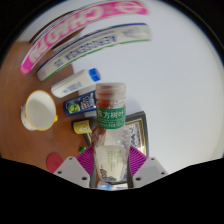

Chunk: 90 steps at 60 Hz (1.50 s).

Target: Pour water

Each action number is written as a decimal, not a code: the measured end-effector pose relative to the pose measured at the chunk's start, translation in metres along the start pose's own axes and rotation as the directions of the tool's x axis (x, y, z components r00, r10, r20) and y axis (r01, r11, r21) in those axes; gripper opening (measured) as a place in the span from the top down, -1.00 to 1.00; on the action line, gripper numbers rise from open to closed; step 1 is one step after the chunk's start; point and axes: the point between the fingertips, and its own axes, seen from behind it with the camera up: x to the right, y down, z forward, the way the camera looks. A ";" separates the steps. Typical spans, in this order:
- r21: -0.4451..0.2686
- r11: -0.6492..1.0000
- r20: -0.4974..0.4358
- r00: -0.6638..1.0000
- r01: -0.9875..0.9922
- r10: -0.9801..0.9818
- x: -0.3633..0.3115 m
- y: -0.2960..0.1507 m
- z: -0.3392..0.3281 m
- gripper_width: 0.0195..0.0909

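Note:
A clear plastic water bottle [111, 135] with a red cap and a green label stands upright between my fingers. My gripper [111, 163] is shut on the bottle, the magenta pads [89, 160] pressing its lower body from both sides. A cream-coloured cup [39, 110] sits on the brown table to the left, beyond the fingers. The bottle hides what lies directly ahead of it.
Several packets and tubes lie beyond the bottle: a white tube with a blue cap [78, 83], a small blue packet [82, 103], a yellow item [82, 127], long pink and white packages [85, 30]. A dark tray [137, 124] sits behind the bottle. A red item [55, 160] lies at the left.

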 end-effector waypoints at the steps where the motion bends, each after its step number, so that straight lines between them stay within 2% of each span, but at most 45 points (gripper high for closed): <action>1: 0.000 0.998 0.009 0.998 -0.056 0.056 0.001 0.003 -0.001 0.36; 6: 0.011 0.943 0.067 0.941 -0.333 0.332 0.000 0.009 -0.004 0.36; 12: -0.018 0.787 0.158 0.776 -0.616 0.611 -0.017 0.015 -0.003 0.35; 18: -0.070 0.602 0.210 0.578 -0.796 0.789 -0.040 0.028 0.009 0.34; 23: -0.114 0.480 0.210 0.452 -0.870 0.867 -0.064 0.041 0.022 0.35; 31: -0.150 0.386 0.245 0.344 -0.910 0.906 -0.102 0.055 0.038 0.35; 42: -0.207 0.346 0.244 0.294 -0.915 0.924 -0.154 0.075 0.042 0.33; 44: -0.170 0.320 0.244 0.275 -0.932 0.930 -0.149 0.073 0.044 0.32; 50: -0.162 0.288 0.238 0.246 -0.944 0.940 -0.152 0.077 0.041 0.23; 55: -0.159 0.290 0.235 0.250 -0.944 0.939 -0.152 0.077 0.040 0.07; 58: -0.190 0.290 0.230 0.244 -0.938 0.942 -0.156 0.080 0.039 -0.06; 64: -0.264 0.288 0.225 0.232 -0.921 0.946 -0.162 0.084 0.028 -0.88; 67: -0.292 0.286 0.204 0.233 -0.913 0.951 -0.160 0.088 0.019 -0.82; 80: -0.378 0.296 0.134 0.265 -0.877 0.955 -0.129 0.090 -0.066 -0.85; 90: -0.381 0.312 0.113 0.291 -0.870 0.950 -0.103 0.074 -0.146 -0.84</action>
